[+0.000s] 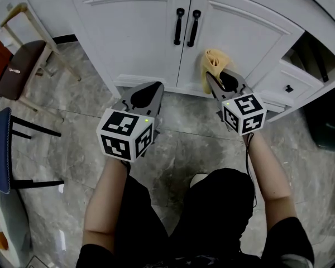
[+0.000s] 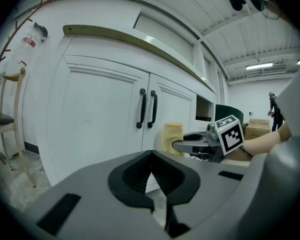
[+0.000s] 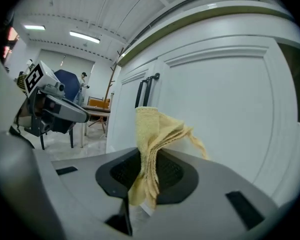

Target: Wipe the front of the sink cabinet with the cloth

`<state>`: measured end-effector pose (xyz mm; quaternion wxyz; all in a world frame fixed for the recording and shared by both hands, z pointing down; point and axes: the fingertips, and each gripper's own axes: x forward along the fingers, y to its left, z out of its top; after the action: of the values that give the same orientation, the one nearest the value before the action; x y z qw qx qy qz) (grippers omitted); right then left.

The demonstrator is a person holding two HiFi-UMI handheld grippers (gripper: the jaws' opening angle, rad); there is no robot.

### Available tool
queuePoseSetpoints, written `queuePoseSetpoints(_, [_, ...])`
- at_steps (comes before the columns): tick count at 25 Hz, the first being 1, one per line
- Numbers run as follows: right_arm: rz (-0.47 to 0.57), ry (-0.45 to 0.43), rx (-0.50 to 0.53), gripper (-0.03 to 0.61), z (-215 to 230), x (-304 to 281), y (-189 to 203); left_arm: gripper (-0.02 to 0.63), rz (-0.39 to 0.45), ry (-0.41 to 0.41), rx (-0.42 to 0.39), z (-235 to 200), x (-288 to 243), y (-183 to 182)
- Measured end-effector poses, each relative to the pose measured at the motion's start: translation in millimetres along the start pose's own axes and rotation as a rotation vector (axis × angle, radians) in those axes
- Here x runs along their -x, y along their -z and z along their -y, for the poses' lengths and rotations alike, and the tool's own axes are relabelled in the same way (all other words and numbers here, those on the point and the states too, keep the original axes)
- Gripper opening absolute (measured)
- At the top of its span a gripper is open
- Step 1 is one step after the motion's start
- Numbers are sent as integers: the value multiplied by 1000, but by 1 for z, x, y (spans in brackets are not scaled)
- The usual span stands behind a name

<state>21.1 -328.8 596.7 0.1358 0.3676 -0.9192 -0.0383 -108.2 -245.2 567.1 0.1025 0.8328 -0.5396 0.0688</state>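
The white sink cabinet (image 1: pixel 134 32) has two doors with black handles (image 1: pixel 179 25) at the middle seam. A folded yellow cloth (image 1: pixel 211 65) sticks up out of my right gripper (image 1: pixel 210 77), which is shut on it, low in front of the right door (image 3: pixel 220 109). In the right gripper view the cloth (image 3: pixel 151 139) stands close to the door; I cannot tell whether it touches. My left gripper (image 1: pixel 156 85) is shut and empty, held off the left door (image 2: pixel 95 119), to the left of the cloth (image 2: pixel 173 134) and the right gripper (image 2: pixel 176 145).
A wooden stool (image 1: pixel 23 49) and a blue chair (image 1: pixel 0 149) stand on the marble floor at the left. A small drawer with a black knob (image 1: pixel 289 88) and a dark bin (image 1: pixel 326 121) are at the right. The person's knees are just behind the grippers.
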Motion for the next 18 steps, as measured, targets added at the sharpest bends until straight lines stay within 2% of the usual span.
queuePoseSetpoints(5, [-51,-49,24,81,-21,-31,12,17,-22,-15,2,-7,2,8])
queuePoseSetpoints(8, [-59,-39,12,81,-22,-34,19,15,-33,-9,-8,-7,2,10])
queuePoseSetpoints(13, [-55,41,-39,81,6,-17,29,15,-41,10,-12,-2,-4,14])
queuePoseSetpoints(18, [-70,156,-97,81,52,19,49,17,-39,76,-3,22,-23,13])
